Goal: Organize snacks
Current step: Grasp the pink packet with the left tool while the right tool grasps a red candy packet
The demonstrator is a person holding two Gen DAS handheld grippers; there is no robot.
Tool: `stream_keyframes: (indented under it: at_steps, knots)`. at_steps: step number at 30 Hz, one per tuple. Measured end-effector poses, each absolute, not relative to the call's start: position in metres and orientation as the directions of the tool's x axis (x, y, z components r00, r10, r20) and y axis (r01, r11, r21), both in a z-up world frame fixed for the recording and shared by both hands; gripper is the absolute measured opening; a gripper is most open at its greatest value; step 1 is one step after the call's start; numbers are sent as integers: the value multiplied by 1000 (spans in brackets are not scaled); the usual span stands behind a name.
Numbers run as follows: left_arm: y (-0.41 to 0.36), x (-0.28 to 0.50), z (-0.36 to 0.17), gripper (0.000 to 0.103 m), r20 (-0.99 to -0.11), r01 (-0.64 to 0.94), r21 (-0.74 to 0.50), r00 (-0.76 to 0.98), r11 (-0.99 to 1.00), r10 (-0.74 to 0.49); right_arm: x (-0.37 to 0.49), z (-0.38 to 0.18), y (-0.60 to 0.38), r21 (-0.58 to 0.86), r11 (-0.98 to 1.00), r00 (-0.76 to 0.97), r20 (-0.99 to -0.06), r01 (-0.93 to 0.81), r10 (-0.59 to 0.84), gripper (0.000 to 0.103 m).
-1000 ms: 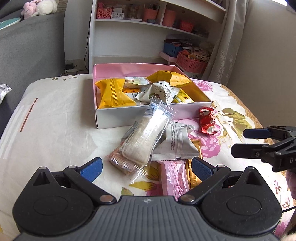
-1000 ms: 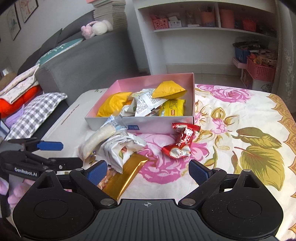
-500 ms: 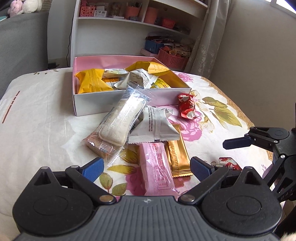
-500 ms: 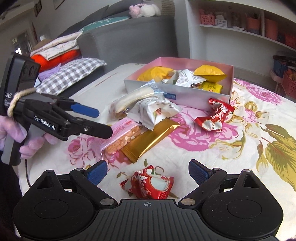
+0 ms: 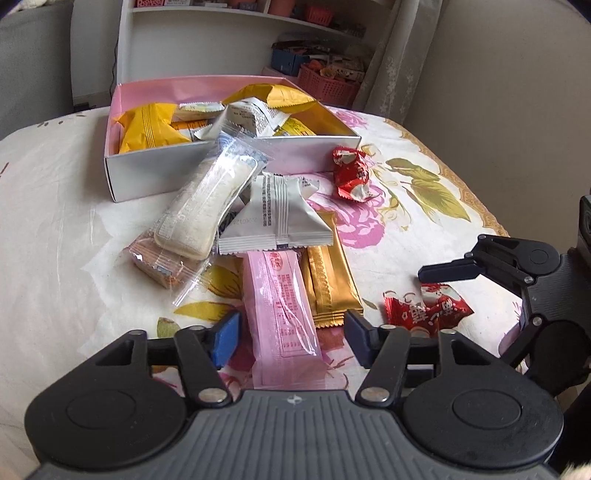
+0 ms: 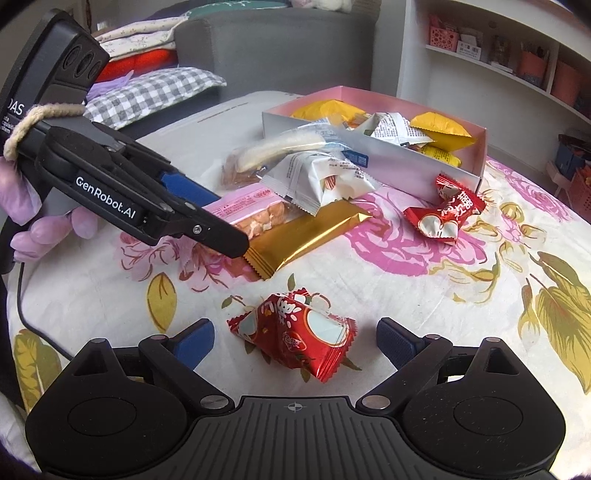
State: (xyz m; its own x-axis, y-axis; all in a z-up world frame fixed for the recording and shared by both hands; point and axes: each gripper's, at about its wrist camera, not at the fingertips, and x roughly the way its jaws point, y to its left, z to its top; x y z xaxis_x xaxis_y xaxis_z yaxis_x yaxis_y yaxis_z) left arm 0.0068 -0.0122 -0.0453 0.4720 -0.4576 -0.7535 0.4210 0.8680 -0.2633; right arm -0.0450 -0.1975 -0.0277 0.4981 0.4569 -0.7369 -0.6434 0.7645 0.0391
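A pink-lined box (image 5: 155, 177) holds several yellow and white snack packs. Loose snacks lie in front of it: a pink bar (image 5: 280, 314), a gold bar (image 5: 328, 284), a white pack (image 5: 277, 214), a clear rice-cake pack (image 5: 207, 206). My left gripper (image 5: 291, 336) is open, its fingers either side of the pink bar's near end. My right gripper (image 6: 295, 343) is open around a red candy pack (image 6: 295, 339), which also shows in the left wrist view (image 5: 428, 306). A second red pack (image 6: 443, 210) lies by the box.
The snacks lie on a floral cloth (image 6: 480, 280) over a table. A grey sofa (image 6: 277, 48) with pillows stands behind; white shelves (image 5: 221, 33) and a pink basket (image 5: 325, 85) are beyond the table. The table edge falls off at the right.
Both grippers have come down and forward. The left now straddles the pink bar; the right now straddles the near red pack. Neither has closed.
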Motion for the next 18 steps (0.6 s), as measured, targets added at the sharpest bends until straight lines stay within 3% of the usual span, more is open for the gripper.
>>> stream_keyframes:
  at_steps: [4, 11, 18]
  knots:
    - [-9, 2, -45, 41, -756, 444, -238, 474, 864, -452, -42, -27, -200, 32, 779, 516, -733, -626, 444, 95]
    - [-8, 6, -44, 39, -754, 434, -249, 474, 866, -455, -41, -26, -201, 27, 782, 518, -735, -622, 437, 92]
    - [-14, 11, -45, 44, -750, 429, -241, 487, 870, -448, -47, -21, -198, 35, 758, 495, -738, -652, 459, 72]
